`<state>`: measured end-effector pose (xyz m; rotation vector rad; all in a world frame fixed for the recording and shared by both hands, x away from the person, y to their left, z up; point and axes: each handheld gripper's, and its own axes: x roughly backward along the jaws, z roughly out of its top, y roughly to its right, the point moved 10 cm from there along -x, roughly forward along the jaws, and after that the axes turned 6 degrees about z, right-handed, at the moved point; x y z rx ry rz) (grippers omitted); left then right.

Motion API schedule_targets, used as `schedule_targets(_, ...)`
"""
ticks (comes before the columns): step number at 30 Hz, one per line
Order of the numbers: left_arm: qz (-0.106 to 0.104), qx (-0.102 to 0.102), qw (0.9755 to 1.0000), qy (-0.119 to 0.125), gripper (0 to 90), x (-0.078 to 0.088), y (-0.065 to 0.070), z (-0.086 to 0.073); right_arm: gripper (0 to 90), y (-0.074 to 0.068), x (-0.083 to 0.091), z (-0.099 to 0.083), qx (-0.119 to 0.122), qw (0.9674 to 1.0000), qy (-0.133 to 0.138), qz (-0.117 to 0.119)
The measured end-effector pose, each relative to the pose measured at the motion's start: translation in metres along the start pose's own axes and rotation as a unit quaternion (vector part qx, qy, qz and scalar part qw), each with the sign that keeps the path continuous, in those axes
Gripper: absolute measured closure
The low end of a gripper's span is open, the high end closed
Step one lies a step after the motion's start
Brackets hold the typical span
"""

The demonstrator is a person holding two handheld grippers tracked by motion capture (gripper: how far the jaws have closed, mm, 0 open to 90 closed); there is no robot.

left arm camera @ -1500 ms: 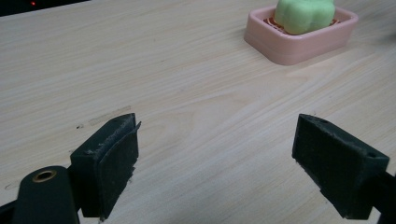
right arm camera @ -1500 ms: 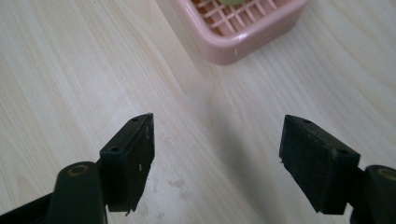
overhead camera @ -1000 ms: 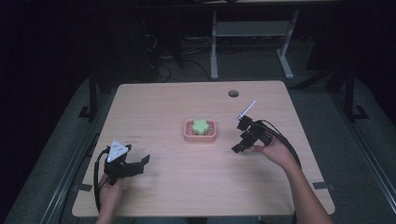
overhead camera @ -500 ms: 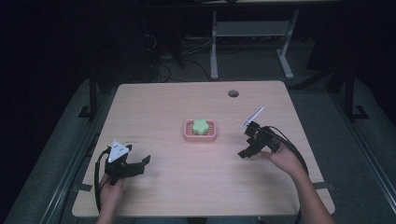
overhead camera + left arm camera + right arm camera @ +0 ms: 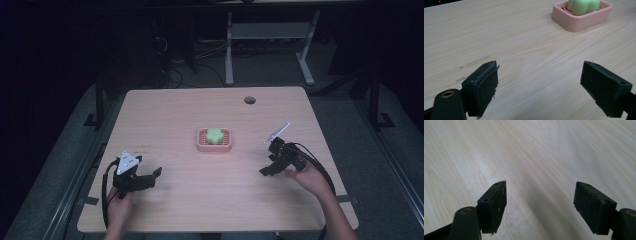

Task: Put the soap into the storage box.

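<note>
- The left claw, in the lower left of the high view, rests low over the pale wood-grain desk with its jaws spread apart and nothing between them.
- The right claw, in the lower right of the high view, also stands wide open and empty, tilted down at bare desk.
- The green lobed soap-like block sits inside the pink rectangular plastic dish at the middle of the high view, well apart from both claws; it appears at the upper right of the left gripper view.
- Judged from this, the step in hand is a rest or approach, with no grasp begun.
- The next move probably calls for one claw to travel to the dish, straddle the block and close.
- No brand, label or legible writing appears anywhere; faint smudges on the desk cannot be read.
</note>
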<state>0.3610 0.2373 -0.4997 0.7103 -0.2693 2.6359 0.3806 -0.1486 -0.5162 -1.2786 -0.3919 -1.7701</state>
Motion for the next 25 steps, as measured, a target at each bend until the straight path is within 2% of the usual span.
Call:
schedule_targets(16, -0.003, -0.014, 0.9999, 0.005, 14.2, 0.001, 0.005, 0.002, 26.0, -0.007, 0.002, -0.027, -0.005, 0.9996, 0.027, -0.001)
schedule_targets(21, -0.008, -0.007, 0.9999, 0.008, 14.2, 0.001, 0.007, 0.002, 26.0, -0.011, 0.002, -0.038, -0.009, 0.9992, 0.038, 0.001)
schedule_targets(25, -0.01, -0.005, 0.9999, 0.006, 14.2, -0.001, 0.008, 0.003, 26.0, -0.014, 0.004, -0.049, -0.017, 0.9986, 0.05, -0.007)
